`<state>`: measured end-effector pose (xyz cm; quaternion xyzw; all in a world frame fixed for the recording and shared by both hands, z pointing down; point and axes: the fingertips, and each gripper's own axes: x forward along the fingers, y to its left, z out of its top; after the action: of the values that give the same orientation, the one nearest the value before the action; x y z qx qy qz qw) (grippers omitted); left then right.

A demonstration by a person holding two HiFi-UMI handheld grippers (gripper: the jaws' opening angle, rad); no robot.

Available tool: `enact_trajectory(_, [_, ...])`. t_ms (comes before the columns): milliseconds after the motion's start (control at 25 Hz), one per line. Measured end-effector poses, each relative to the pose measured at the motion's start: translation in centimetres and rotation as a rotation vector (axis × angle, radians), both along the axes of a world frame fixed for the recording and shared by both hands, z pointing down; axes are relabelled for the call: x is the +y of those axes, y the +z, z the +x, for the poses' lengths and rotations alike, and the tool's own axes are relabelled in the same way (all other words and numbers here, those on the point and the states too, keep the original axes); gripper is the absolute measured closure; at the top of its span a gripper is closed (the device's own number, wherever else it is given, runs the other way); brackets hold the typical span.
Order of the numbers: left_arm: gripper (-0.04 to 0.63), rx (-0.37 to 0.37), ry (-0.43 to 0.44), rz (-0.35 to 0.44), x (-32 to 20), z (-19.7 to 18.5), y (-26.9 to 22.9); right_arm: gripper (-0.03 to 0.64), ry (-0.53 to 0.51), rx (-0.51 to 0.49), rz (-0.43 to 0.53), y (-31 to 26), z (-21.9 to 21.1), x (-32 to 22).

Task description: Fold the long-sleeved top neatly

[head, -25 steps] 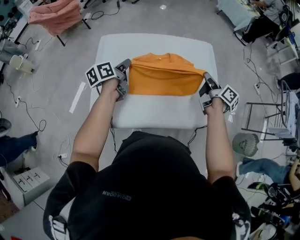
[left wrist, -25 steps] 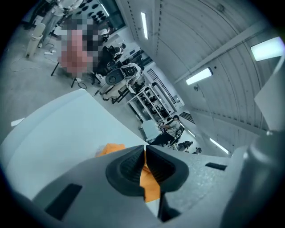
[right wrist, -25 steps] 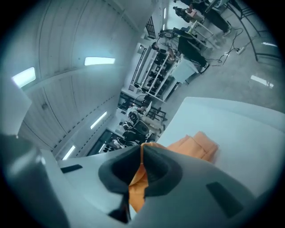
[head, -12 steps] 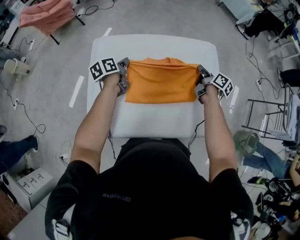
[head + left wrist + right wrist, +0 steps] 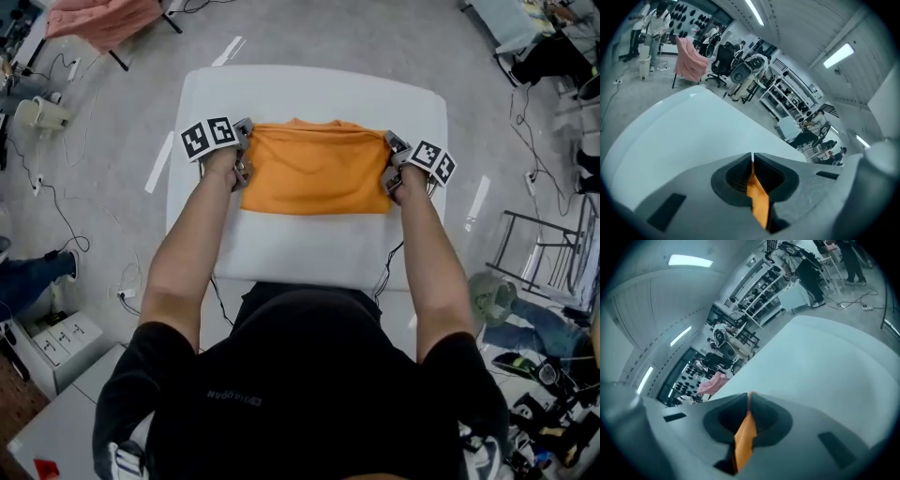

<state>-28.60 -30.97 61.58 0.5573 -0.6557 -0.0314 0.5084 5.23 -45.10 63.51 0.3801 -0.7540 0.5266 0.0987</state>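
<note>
The orange long-sleeved top (image 5: 317,169) lies on the white table (image 5: 309,244), folded over into a rectangle with its collar at the far edge. My left gripper (image 5: 246,148) is shut on the top's left edge, and a strip of the orange cloth (image 5: 757,199) shows pinched between its jaws. At the right edge my right gripper (image 5: 388,161) is shut on the same garment, with orange cloth (image 5: 743,439) caught between its jaws. Both grippers sit low over the table at the top's far corners.
A pink garment (image 5: 98,17) hangs on a rack at the far left. Cables and a white power strip box (image 5: 52,347) lie on the floor at left. A metal rack (image 5: 544,253) and a fan (image 5: 492,295) stand at right.
Both grippers have carried the held edge of the top forward and down over the rest of it. The fold now lies flatter and the rectangle looks more even.
</note>
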Motion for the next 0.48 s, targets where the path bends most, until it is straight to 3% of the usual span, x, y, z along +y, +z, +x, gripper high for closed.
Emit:
enact_trajectory(240, [0.522,-0.093,0.015,0.011,1.1,-1.2,-0.9,0.46,-0.107,0.098,0.111,-1.4,-0.5,0.4])
enact_trajectory(480, [0.522,-0.202,0.104,0.024,3.7,-0.5,-2.7,0.507,-0.172,0.216,0.256,-4.1,2.0,2.6])
